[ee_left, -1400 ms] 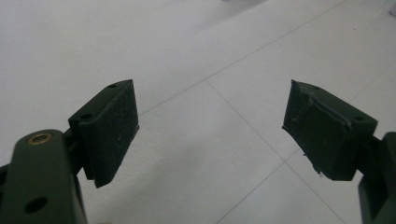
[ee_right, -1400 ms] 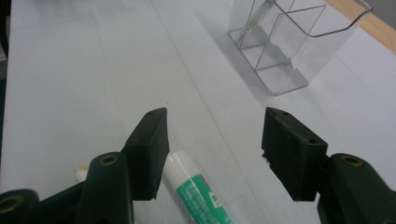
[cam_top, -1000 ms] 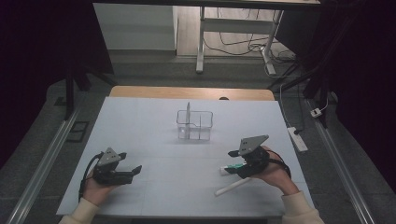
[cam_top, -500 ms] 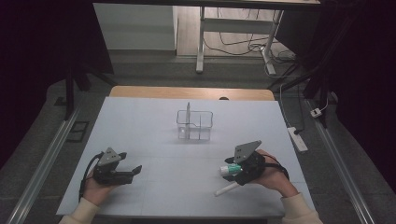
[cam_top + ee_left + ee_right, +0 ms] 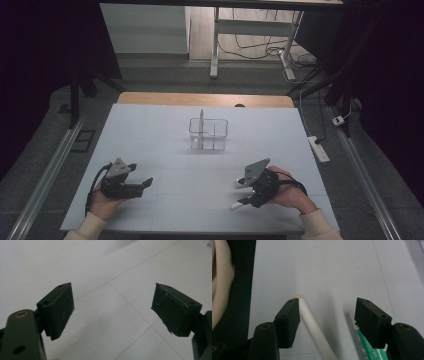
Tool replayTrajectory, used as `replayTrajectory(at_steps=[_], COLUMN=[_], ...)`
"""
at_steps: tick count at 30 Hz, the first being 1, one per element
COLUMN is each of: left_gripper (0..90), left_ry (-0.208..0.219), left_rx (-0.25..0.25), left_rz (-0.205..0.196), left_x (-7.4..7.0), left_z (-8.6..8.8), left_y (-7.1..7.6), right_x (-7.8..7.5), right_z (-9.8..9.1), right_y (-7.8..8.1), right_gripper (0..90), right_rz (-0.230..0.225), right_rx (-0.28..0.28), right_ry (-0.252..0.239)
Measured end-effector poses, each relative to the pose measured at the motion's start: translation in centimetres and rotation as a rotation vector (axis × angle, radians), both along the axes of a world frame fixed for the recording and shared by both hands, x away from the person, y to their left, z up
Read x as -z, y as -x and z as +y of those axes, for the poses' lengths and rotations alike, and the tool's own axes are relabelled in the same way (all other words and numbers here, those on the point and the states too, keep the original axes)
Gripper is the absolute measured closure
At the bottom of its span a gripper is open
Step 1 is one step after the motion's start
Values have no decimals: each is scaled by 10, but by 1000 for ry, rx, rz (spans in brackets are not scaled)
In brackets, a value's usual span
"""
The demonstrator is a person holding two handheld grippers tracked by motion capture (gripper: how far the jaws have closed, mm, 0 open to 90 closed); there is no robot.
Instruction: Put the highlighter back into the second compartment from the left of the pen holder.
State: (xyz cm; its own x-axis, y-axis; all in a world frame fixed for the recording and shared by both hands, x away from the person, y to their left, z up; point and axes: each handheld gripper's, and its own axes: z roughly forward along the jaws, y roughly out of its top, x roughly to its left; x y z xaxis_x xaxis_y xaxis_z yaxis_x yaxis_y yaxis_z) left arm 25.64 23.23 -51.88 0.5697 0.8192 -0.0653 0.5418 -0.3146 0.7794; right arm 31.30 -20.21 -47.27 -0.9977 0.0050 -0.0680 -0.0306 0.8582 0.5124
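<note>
A white pen (image 5: 310,320) lies on the white table (image 5: 200,165) near its front right, its tip (image 5: 236,204) poking out under my right gripper (image 5: 247,195). In the right gripper view the pen runs between the jaws of the right gripper (image 5: 328,307), close beside the left pad, which does not press on it. These jaws have just been opening and stand wide. A green-and-white item (image 5: 364,345) lies under the right jaw. My left gripper (image 5: 145,184) rests at the front left, and the left gripper (image 5: 112,300) is open over bare table.
A clear plastic divided rack (image 5: 208,134) stands at the table's middle, with one tall upright piece. A wooden strip (image 5: 200,99) edges the far side. A power strip (image 5: 318,148) lies on the floor to the right.
My right gripper has moved toward the near edge and lower, settling over the white pen. The left gripper has stayed where it was.
</note>
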Motion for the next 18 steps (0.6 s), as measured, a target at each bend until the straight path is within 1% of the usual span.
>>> replayTrajectory(at_steps=[1, 2, 5, 7, 8, 11, 14, 18], left_gripper=[179, 179, 179, 179, 179, 179, 179, 179], left_ry=[-1, -1, -1, -2, -2, -4, -5, -4], left_rx=[0, -1, -2, -2, -1, 3, 2, 2], left_rz=[1, 1, 2, 2, 2, 4, 5, 6], left_x=[0, 0, 0, 0, 0, 1, 1, 2], left_z=[0, 0, 1, 1, 1, 0, 1, 1], left_y=[0, 0, 0, 0, 0, 0, 0, 0], right_x=[1, 2, 5, 9, 9, 14, 15, 18], right_z=[1, 1, 3, 5, 5, 8, 9, 9], right_y=[0, 1, 2, 3, 4, 5, 6, 7], right_gripper=[361, 361, 356, 353, 352, 351, 350, 352], right_rz=[1, 3, 10, 13, 11, 14, 18, 19], right_rx=[-2, -5, -13, -34, -36, -60, -64, -70], right_ry=[-3, 10, 19, 25, 42, 67, 92, 101])
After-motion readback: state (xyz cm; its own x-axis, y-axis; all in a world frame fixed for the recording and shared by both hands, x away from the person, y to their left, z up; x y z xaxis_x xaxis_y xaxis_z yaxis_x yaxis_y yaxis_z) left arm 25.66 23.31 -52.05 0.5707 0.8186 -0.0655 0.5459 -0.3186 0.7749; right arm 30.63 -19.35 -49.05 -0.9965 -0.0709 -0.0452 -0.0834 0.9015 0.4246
